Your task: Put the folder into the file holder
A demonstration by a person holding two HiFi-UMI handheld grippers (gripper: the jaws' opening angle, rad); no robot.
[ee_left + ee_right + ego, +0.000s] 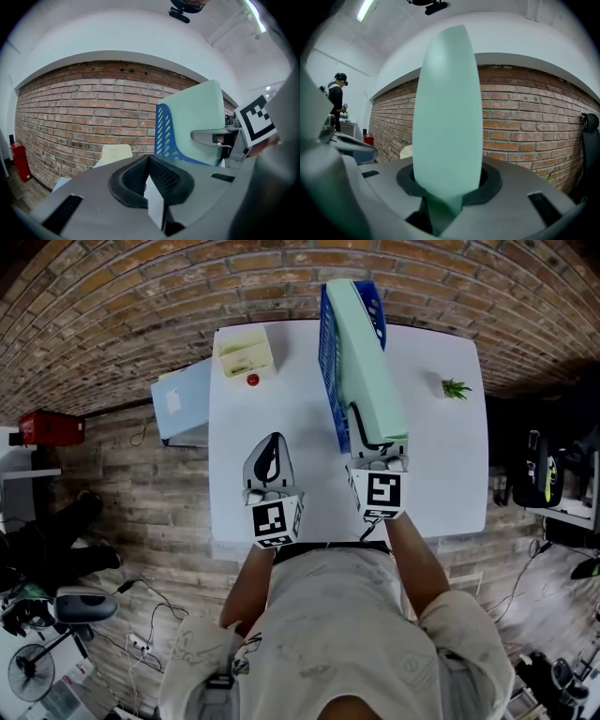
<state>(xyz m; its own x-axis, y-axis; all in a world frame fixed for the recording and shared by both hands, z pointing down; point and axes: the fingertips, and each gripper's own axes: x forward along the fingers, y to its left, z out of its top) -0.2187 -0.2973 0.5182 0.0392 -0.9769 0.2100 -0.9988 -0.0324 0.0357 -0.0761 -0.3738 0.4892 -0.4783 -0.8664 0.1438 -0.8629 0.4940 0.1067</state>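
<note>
A thick pale green folder stands on edge in the blue slotted file holder at the back middle of the white table. My right gripper is shut on the folder's near end; in the right gripper view the folder fills the gap between the pads of the right gripper. My left gripper hovers over the table's front left, shut with nothing in it. In the left gripper view, the closed tips of the left gripper sit left of the file holder and folder.
A cream box and a small red object sit at the table's back left. A small green plant is at the back right. A light blue unit adjoins the table's left edge. A person stands far off.
</note>
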